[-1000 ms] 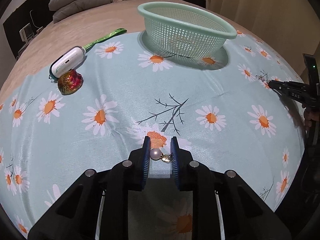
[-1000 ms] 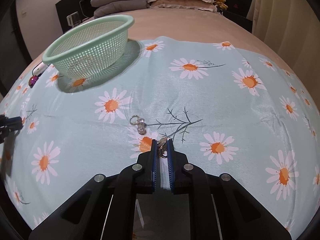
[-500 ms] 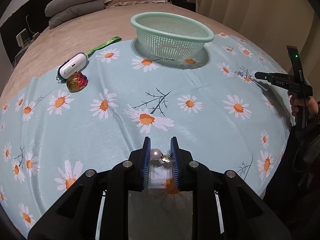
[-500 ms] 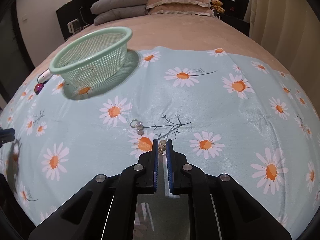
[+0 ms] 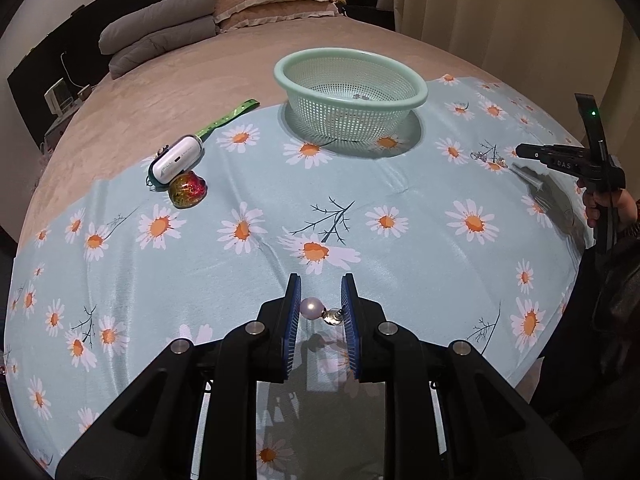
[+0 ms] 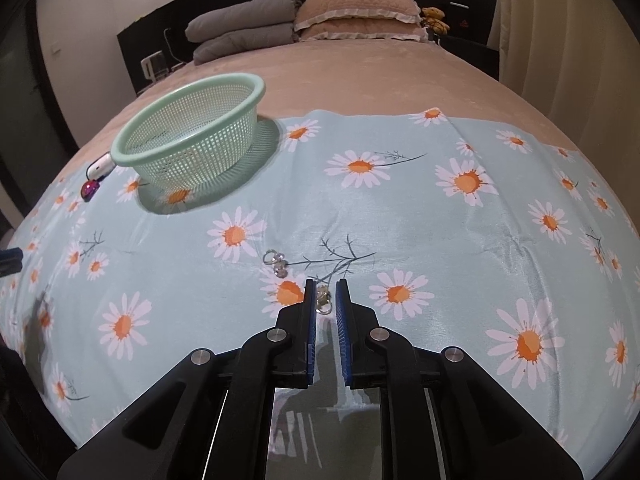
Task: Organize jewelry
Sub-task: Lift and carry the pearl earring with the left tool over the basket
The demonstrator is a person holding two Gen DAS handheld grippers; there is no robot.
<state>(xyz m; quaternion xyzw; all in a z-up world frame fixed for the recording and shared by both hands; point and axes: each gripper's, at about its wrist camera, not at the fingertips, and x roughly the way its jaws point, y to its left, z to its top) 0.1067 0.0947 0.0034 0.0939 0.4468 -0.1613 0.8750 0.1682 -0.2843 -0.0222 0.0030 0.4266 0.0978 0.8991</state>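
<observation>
Grippers: 2, black with blue pads. Left gripper (image 5: 320, 300) pinches 1 pearl earring (image 5: 318, 310) crosswise between its pads, above the cloth. Right gripper (image 6: 322, 295) has its jaws nearly pressed together, having just opened a little, with 1 small silver earring (image 6: 322, 299) between them; whether the pads still press on it cannot be told.

Loose jewelry: 1 silver earring (image 6: 277, 263) lying on the cloth just ahead and to the left of the right gripper. 1 small silver piece (image 5: 362, 97) inside the basket.

Basket (image 5: 320, 80): 1, pale green plastic mesh, upright at the far edge of the cloth.

Other items: 1 white case (image 5: 176, 159), 1 shiny red-gold trinket (image 5: 187, 190) touching it, 1 green strap (image 5: 228, 118).

Surface: 1 light-blue daisy-print cloth (image 5: 400, 184) spread over a tan bed (image 5: 168, 92).

Room: 2 tan pillows (image 6: 360, 16), 1 folded grey quilt (image 6: 244, 38), cream curtains (image 5: 500, 20).
</observation>
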